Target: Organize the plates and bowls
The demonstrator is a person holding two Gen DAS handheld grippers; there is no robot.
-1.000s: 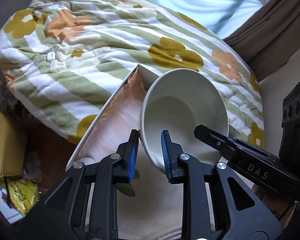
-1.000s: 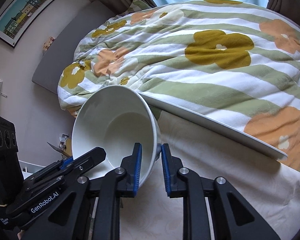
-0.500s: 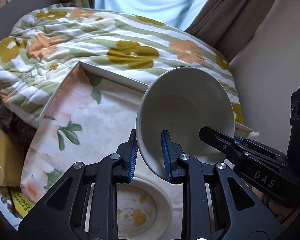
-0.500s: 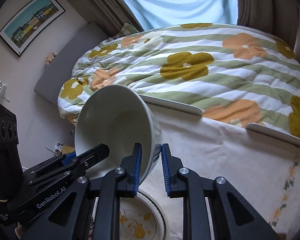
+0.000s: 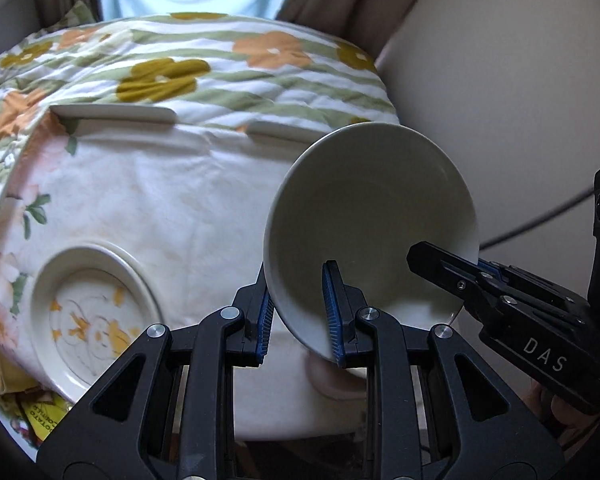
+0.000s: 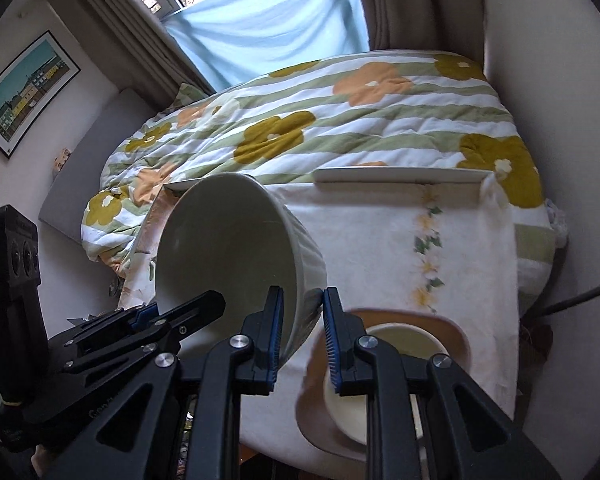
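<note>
Both grippers hold one large white bowl [image 5: 372, 216] tilted in the air above the cloth-covered table [image 5: 180, 184]. My left gripper [image 5: 300, 316] is shut on its near rim; my right gripper [image 6: 300, 332] is shut on the opposite rim, and the bowl also shows in the right wrist view [image 6: 228, 256]. A patterned plate [image 5: 88, 316] with yellow motifs lies on the table at the left. A small cream bowl [image 6: 396, 352] sits on a tan plate [image 6: 456, 344] under the right gripper.
The table stands against a bed with a flowered striped quilt [image 6: 340, 120]. A white tray edge [image 6: 396, 176] lies along the table's far side. A wall [image 5: 500, 80] is close on the right, with a dark cable [image 5: 540, 220]. A yellow packet [image 5: 40, 416] lies low at the left.
Both grippers have carried the bowl back and up from the bed, so more of the table shows. The patterned plate and the small bowl on the tan plate have come into view.
</note>
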